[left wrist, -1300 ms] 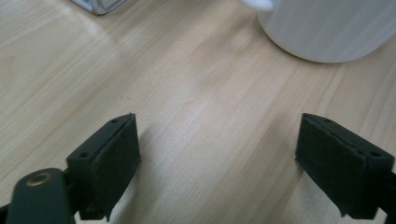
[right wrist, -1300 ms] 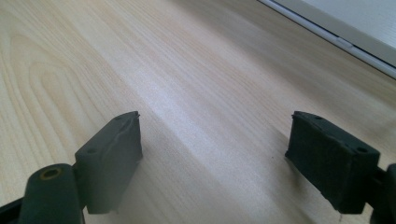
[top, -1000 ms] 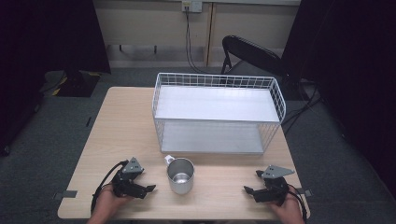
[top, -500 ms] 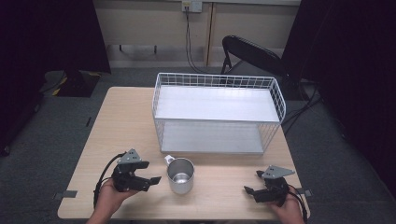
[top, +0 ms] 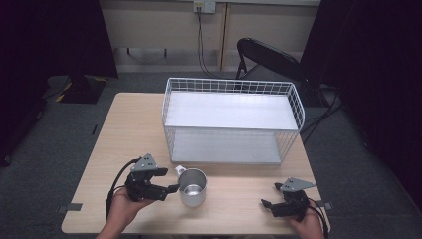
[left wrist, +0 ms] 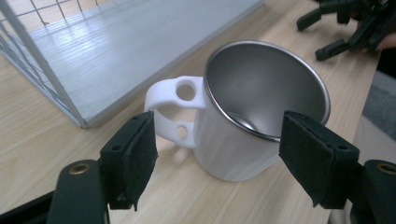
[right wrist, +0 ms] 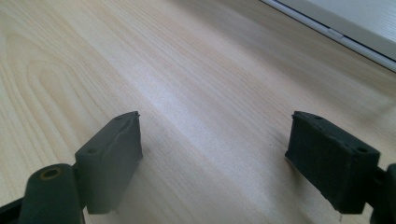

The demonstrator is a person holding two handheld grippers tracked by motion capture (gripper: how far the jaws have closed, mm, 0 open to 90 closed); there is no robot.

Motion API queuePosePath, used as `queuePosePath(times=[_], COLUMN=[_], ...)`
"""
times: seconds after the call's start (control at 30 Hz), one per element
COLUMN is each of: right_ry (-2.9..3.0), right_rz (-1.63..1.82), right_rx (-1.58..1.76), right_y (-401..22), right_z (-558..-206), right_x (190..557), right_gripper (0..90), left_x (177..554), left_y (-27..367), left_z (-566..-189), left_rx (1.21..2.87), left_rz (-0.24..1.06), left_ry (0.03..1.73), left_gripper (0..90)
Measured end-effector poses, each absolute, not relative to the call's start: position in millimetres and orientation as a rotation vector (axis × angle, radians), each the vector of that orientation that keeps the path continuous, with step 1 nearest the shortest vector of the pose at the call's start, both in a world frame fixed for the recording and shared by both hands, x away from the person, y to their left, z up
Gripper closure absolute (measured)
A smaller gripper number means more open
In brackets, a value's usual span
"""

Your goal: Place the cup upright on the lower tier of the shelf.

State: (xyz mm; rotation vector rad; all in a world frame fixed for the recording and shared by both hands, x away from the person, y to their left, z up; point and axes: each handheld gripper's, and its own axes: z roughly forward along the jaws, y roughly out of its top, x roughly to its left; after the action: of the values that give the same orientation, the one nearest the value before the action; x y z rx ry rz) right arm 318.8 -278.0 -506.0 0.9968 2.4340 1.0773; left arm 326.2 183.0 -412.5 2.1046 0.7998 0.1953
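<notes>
High view: mug [top: 192, 187] upright near the bench's [top: 129, 129] front edge, just in front of the wire basket [top: 231, 121]. Left gripper [top: 166, 180] just beside it, right gripper [top: 267, 205] by the front right corner.
Left gripper view: fingers [left wrist: 130, 161] released, spread either side of the mug, not touching.
Right gripper view: fingers [right wrist: 112, 154] released over bare bench.

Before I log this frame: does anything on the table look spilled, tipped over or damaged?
Nothing stands out. The white steel-lined mug stands upright and empty on the wooden table, and the white wire basket sits square. Both grippers are open.
</notes>
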Motion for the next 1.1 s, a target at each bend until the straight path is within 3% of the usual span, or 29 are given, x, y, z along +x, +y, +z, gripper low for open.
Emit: queuePosePath(times=[0.43,0.63,0.7,1.03,1.1], right_ry=[2.433,2.433,2.433,2.431,2.431], right_rz=[1.077,1.076,1.077,1.077,1.077], right_rx=[0.997,0.998,0.999,1.000,1.001], right_y=[-278.1,-278.3,-278.5,-279.7,-279.8], right_z=[-506.0,-506.0,-506.0,-506.0,-506.0], right_x=[318.8,318.3,317.9,315.5,315.3], right_gripper=[16.9,16.9,16.9,16.9,16.9], left_x=[329.0,331.7,333.4,340.2,342.4], left_y=[170.4,166.4,164.2,153.4,153.5], left_z=[-410.4,-411.7,-412.0,-412.8,-412.5], left_rx=[2.101,2.113,2.115,2.158,2.169], left_rz=[0.160,0.162,0.169,0.183,0.175], left_ry=[0.837,0.839,0.840,0.855,0.850], left_gripper=[37.9,48.0,55.6,66.5,72.5])
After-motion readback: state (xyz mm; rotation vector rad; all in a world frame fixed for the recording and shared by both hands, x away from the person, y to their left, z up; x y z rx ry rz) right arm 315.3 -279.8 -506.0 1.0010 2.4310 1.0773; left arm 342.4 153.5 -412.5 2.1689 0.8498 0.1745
